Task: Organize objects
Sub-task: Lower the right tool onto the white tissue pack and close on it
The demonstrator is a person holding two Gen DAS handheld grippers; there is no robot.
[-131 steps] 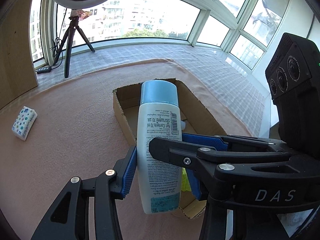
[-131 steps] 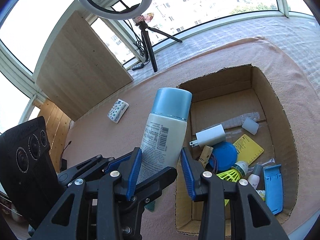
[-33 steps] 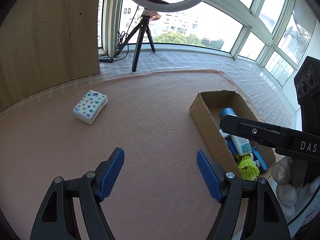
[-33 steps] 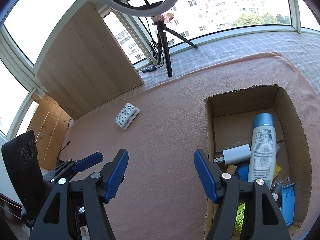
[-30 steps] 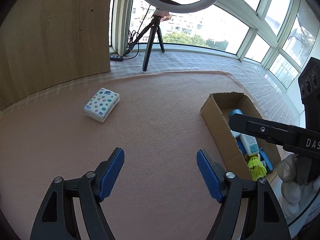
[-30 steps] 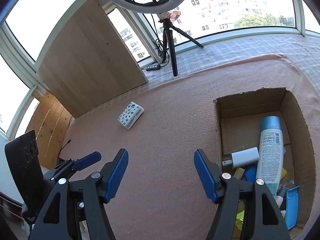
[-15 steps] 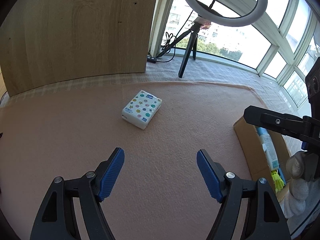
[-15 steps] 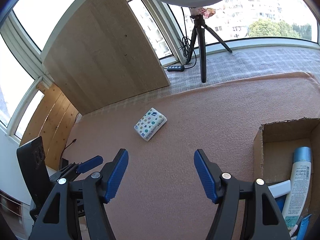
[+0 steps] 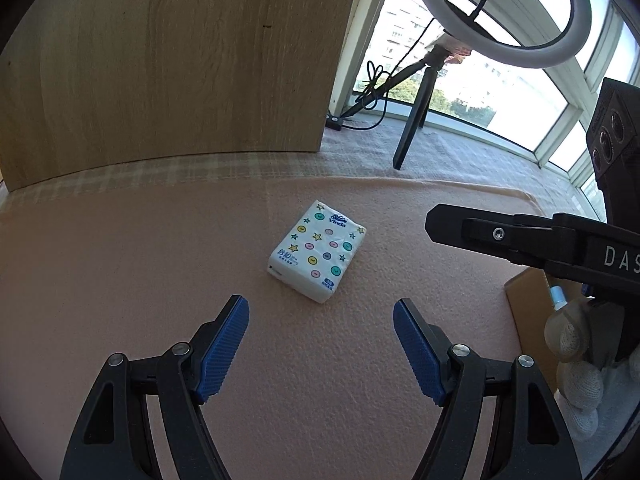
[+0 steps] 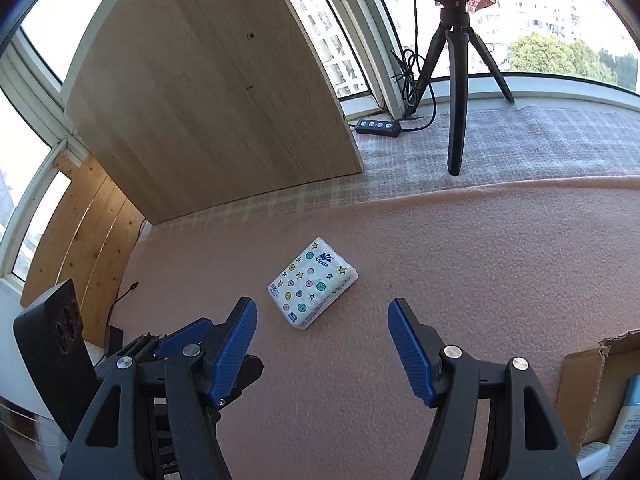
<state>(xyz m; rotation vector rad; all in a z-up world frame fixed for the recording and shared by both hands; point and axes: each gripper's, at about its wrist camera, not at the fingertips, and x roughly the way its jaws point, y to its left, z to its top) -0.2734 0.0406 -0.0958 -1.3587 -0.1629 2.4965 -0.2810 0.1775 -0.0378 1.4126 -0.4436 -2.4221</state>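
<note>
With both the left tongs (image 9: 320, 344) and right tongs (image 10: 320, 340) spread wide and empty, the tissue pack (image 9: 317, 255) is judged light, soft and film-slick: grip across its narrow sides.

A ring light (image 9: 500, 12) on a black tripod (image 10: 456, 92) stands near an upright wooden board (image 9: 160, 60).

1. The tissue pack (image 9: 316, 257) lies on the mat (image 9: 120, 264), ahead of both grippers.
2. The cardboard box (image 10: 580, 384) sits right of the pack, well apart.
3. Behind the mat stand the wooden board (image 9: 168, 60) at left and the tripod (image 10: 456, 80) at right.
</note>
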